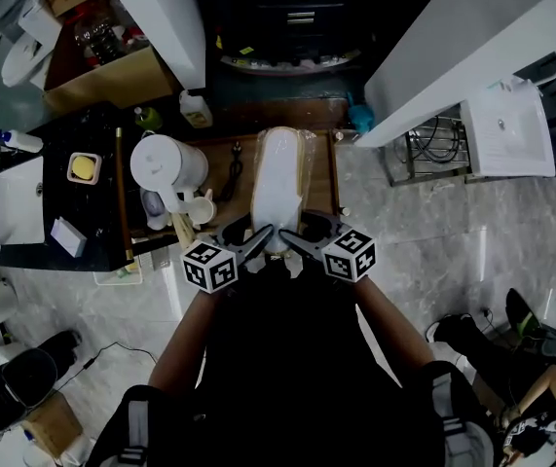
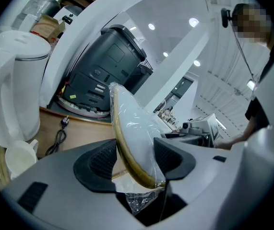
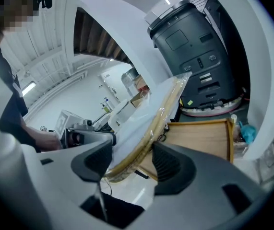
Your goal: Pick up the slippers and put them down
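The left tool [image 2: 134, 159] is clamped on the near end of the slippers [image 1: 279, 178], its two pads pressing the pack from either side, and the right tool [image 3: 132, 164] grips the same end just beside it in the same way, so the two meet nose to nose in the head view. The slippers (a white pair with tan edging, sealed in clear wrap [image 2: 137, 202]) stretch away from the person over the wooden tabletop [image 1: 321, 178], between its two side rails, with a white kettle [image 1: 166, 163] and a black cord [image 1: 234, 168] just to their left. In both gripper views the pack stands on edge and tilts up off the wood; whether its far end touches the tabletop cannot be told. The step in hand looks like setting the pair down. To do it well, both tools should sink together at one pace so the pack does not twist between them, rolling it flat as it goes. The far end should land first and the near end follow. The pack should keep right of the cord and kettle. Neither grip should ease until the wood carries the weight, since the slick wrap could let the pack slide.
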Tool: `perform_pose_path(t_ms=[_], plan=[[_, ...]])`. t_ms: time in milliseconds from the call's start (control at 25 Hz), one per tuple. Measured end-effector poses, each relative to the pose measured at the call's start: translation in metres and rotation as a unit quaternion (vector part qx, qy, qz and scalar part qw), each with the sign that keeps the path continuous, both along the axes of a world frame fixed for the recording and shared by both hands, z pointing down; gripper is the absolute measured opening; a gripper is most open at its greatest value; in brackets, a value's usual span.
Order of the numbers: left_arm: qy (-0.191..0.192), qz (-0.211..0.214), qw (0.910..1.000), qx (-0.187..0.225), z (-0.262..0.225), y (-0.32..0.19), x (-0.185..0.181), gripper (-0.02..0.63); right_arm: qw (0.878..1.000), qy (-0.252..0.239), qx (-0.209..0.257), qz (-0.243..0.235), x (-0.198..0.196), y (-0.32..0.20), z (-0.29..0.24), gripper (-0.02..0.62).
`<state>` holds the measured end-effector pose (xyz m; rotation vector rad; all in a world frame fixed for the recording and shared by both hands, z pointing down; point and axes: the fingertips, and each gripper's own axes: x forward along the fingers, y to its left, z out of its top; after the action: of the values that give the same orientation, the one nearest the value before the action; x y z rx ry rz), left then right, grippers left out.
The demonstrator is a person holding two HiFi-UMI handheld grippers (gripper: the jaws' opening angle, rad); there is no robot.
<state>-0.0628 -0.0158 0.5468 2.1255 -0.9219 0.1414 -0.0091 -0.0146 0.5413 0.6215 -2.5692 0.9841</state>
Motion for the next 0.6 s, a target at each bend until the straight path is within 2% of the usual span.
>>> perform_pose_path(t_ms=[600], plan=[[-0.003,-0.014,0.9988,-0.046,0.040,-0.008,-0.008,0.242,0.998,0.020,-0.039,-0.037,-0.008,-0.011,0.041,0.267]])
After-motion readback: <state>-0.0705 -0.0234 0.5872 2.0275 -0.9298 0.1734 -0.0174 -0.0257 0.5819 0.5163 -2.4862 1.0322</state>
